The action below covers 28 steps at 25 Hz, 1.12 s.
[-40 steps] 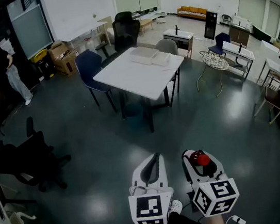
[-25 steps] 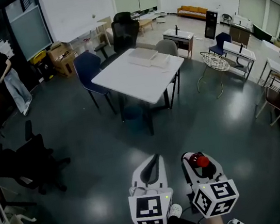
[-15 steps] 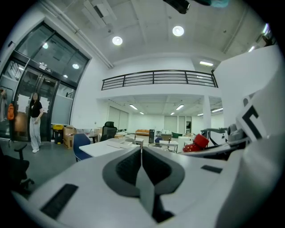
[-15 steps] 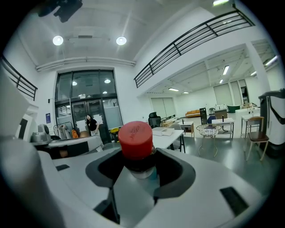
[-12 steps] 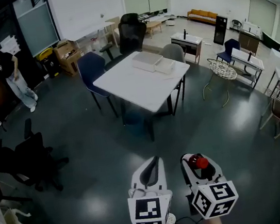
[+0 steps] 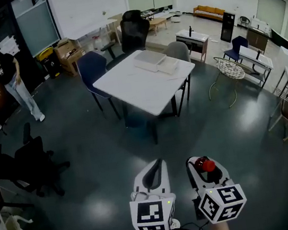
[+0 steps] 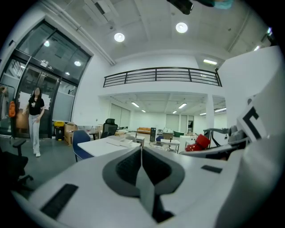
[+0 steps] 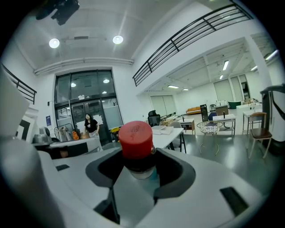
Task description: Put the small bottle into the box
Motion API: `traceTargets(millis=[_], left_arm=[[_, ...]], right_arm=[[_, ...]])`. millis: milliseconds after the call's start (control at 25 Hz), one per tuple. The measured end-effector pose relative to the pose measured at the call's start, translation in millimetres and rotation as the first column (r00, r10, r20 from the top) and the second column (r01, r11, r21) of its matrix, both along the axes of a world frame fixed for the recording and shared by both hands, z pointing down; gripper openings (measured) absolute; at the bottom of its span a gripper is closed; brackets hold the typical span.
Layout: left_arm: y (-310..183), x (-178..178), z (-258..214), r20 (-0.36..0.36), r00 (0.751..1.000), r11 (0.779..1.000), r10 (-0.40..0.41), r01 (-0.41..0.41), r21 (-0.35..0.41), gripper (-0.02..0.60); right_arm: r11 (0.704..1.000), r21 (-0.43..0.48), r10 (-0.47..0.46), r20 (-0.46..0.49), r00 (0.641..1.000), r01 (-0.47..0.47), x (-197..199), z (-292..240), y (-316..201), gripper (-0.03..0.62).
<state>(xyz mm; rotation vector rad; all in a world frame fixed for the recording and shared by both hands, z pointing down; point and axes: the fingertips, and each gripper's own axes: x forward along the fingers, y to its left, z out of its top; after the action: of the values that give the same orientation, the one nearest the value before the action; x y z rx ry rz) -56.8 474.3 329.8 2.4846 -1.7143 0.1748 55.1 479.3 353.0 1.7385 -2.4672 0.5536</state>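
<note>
My right gripper (image 6: 206,168) is shut on a small bottle with a red cap (image 6: 209,165), held low in front of me; the red cap (image 8: 136,137) sticks up between the jaws in the right gripper view. My left gripper (image 6: 156,175) is beside it, shut with nothing between its jaws (image 7: 141,153). The bottle's red cap (image 7: 200,142) shows to the right in the left gripper view. Far ahead, a white table (image 6: 135,89) carries a flat white box (image 6: 149,59) with a smaller white box (image 6: 169,66) next to it.
Dark grey floor lies between me and the table. A blue chair (image 6: 90,67) and grey chair (image 6: 177,52) stand by the table, a black office chair (image 6: 30,163) at left. A person (image 6: 14,82) stands at far left. A wire chair (image 6: 229,68) is at right.
The view has shifted a little toward the table. The person at far left has stepped slightly to the right. Both grippers hold the same pose.
</note>
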Motion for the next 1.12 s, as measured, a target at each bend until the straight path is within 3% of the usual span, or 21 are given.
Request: traceTargets(millis=[440,1120], left_arm=[[-83.8,31.9,-1.9,-0.010,0.996,0.996,0.091,-0.090,0.006,0.020],[-245.6,28.5,-21.1,-0.017,0.987,0.987,0.160,-0.159,0.034,0.020]], right_arm=[[0.998,-0.006,0.064,-0.014,0.998,-0.064,20.7,0.7,-74.0,0.229],[0.992,0.031,0.127,-0.028,0.992,-0.126,12.4,-21.1,-226.9,0.229]])
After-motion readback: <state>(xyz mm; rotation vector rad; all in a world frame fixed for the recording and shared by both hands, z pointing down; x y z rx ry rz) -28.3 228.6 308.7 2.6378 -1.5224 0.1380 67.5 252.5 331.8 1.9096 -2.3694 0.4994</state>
